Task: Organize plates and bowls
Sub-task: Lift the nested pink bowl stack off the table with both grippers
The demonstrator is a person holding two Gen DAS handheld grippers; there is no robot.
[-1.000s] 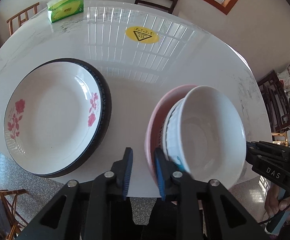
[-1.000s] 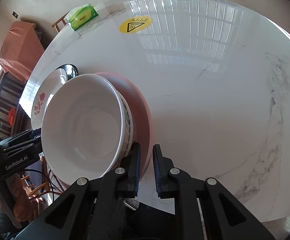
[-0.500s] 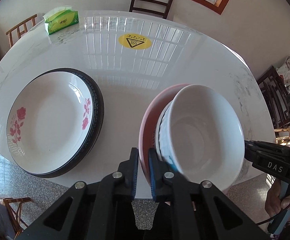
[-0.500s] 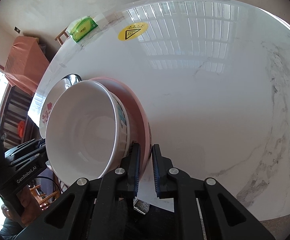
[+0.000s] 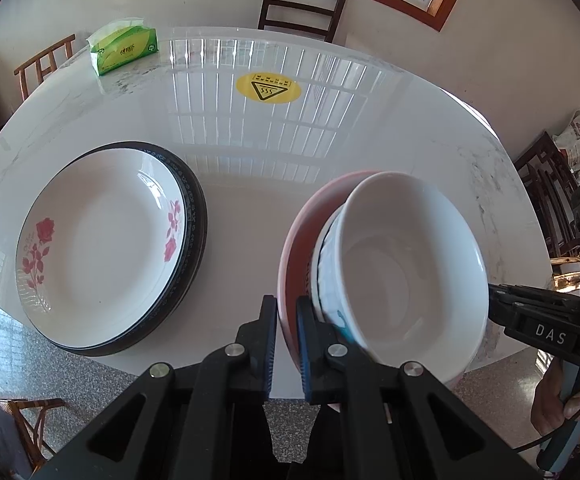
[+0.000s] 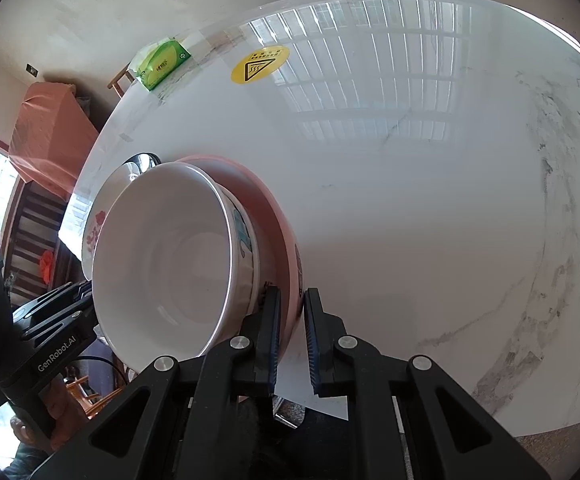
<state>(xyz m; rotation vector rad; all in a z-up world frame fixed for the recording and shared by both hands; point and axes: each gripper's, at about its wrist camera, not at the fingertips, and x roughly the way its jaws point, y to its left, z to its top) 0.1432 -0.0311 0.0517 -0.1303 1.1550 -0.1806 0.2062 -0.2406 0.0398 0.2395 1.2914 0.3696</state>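
Note:
A pink plate (image 5: pixel 290 248) carries a blue-patterned white bowl (image 5: pixel 323 264) with a plain white bowl (image 5: pixel 401 264) nested inside it. My left gripper (image 5: pixel 288 320) is shut on the pink rim at the stack's left side. From the opposite side my right gripper (image 6: pixel 291 320) is shut on the same pink plate (image 6: pixel 266 200), beside the white bowl (image 6: pixel 170 256). The stack is tilted and seems to hang just over the table's near edge. A white plate with red roses (image 5: pixel 102 236) lies on a black-rimmed plate (image 5: pixel 196 224) to the left.
The round white marble table (image 5: pixel 250 152) bears a yellow warning sticker (image 5: pixel 268 88) and a green tissue pack (image 5: pixel 124 50) at the far side. Wooden chairs (image 5: pixel 301 8) stand around it. A person's hand (image 5: pixel 549 408) holds the right gripper's handle.
The left gripper's jaws have closed onto the pink rim. Both views have tipped up a little, showing more of the wall and chairs. The right gripper stayed shut on the rim.

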